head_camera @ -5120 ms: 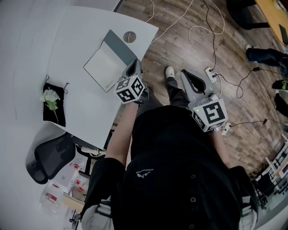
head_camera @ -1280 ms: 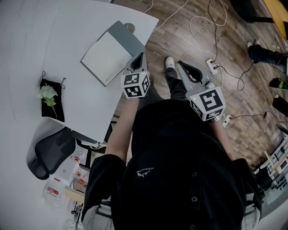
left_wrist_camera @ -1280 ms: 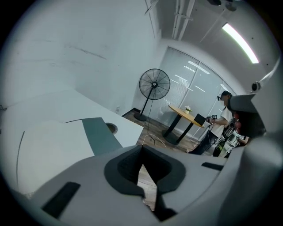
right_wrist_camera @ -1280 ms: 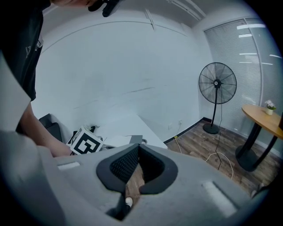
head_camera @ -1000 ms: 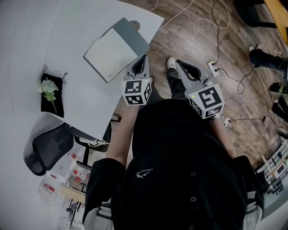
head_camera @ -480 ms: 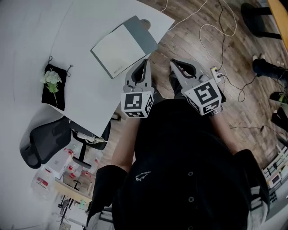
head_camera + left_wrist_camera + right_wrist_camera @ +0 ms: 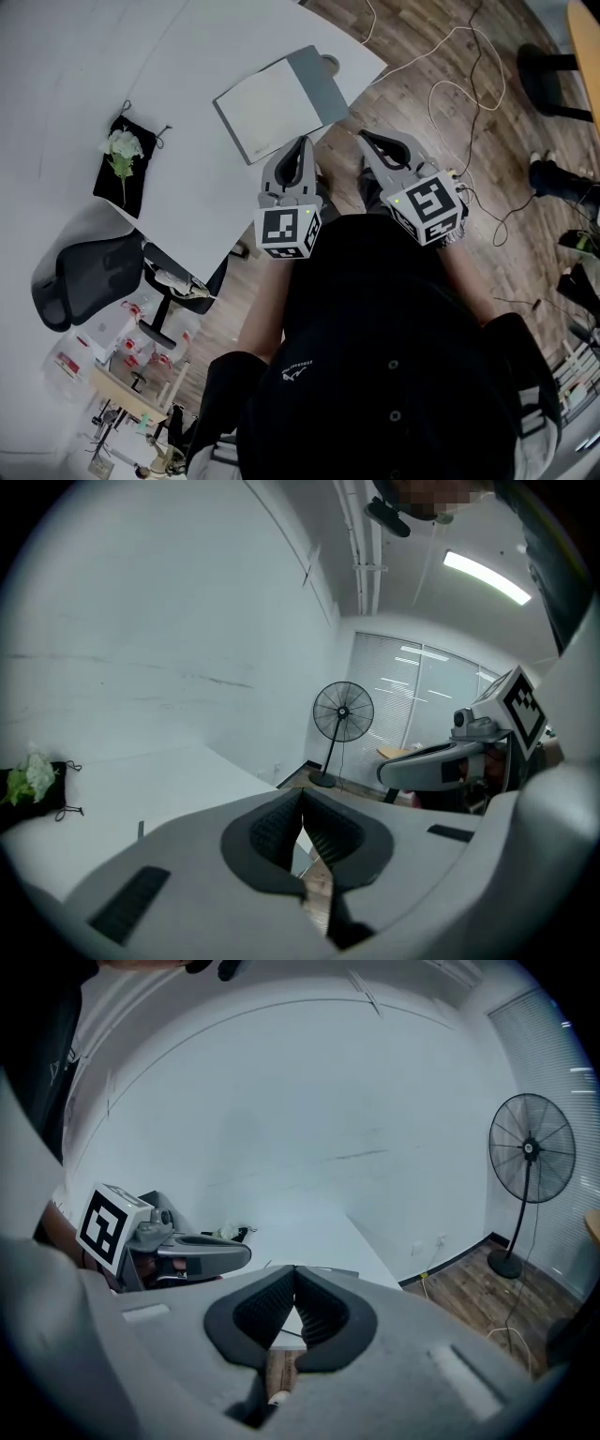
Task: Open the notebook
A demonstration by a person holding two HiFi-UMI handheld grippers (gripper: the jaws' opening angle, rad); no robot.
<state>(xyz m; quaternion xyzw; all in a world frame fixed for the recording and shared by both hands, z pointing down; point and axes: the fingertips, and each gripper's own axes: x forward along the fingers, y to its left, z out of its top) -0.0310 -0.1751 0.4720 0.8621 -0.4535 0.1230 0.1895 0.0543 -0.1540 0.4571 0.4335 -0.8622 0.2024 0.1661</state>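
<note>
Left tool [image 7: 302,141], tips together, beside notebook [image 7: 272,108]

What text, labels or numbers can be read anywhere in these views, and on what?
None legible.
Small white logo print on the person's black shirt: too small to read.
Red-labelled white boxes on the floor: blurred.
Open white-paged notebook with grey cover: no readable print.
Black-and-white marker cubes: patterns only, no letters.

Head camera looks steeply down; both gripper cameras look forward, sharing table [image 7: 197,197] and fan [image 7: 342,712].
</note>
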